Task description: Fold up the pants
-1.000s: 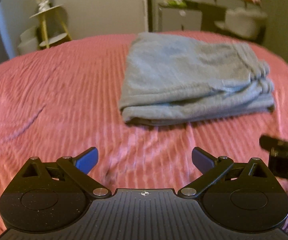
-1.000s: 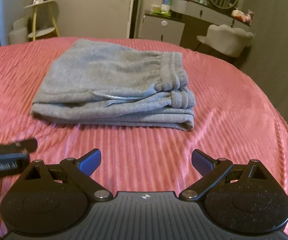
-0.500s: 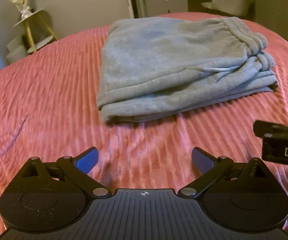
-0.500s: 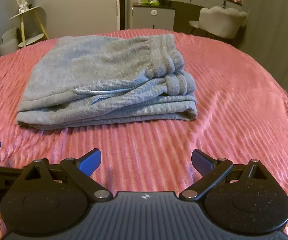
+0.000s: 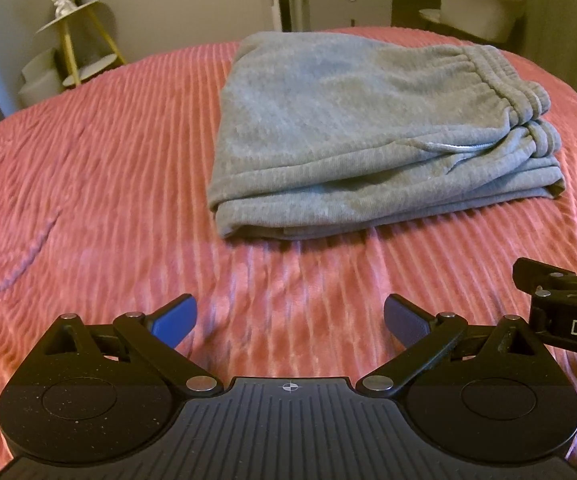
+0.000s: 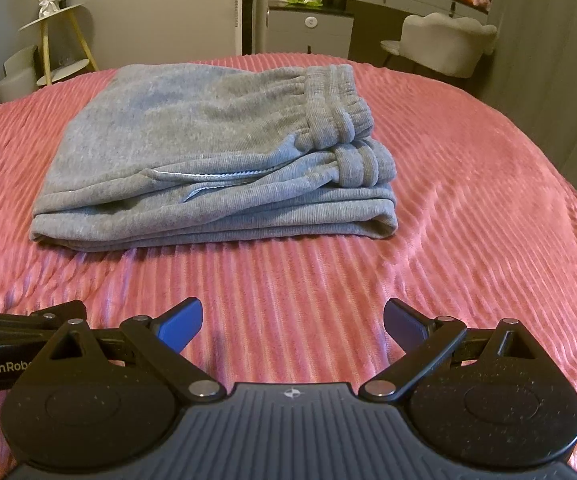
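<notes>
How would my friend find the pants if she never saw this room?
Look at the big pink ribbed bedspread. In its middle lie the grey pants, folded into a thick stack. Nothing else lies on the bed, and their ribbed elastic waistband bunches at the right end.

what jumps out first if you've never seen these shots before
The grey pants, already folded into a thick stack with the elastic waistband to the right, lie in the middle of the ribbed pink bedspread. Nearer the cameras, the left gripper and right gripper are both wide open, blue pads apart, short of the pants and touching nothing.
</notes>
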Available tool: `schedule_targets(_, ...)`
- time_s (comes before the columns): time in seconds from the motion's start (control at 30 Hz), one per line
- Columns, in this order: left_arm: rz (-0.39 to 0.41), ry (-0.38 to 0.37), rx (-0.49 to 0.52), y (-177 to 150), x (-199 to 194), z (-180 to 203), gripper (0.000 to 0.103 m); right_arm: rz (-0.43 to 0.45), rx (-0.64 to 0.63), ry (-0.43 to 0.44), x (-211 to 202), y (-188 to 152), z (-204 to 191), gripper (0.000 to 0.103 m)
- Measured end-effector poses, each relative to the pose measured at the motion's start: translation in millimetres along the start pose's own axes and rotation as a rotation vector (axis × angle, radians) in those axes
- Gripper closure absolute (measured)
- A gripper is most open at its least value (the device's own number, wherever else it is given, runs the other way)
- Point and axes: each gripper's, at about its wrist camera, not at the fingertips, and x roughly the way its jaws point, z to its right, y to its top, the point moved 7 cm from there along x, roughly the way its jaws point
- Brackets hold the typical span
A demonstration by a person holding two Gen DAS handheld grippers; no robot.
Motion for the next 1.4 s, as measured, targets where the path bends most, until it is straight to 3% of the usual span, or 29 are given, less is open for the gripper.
schedule_targets(1.4,-0.021,0.0,-0.009,-2.0,2.7,0.7,0.001,-0.006,0.007,-0.007,0.0,-0.5,0.8,0.006)
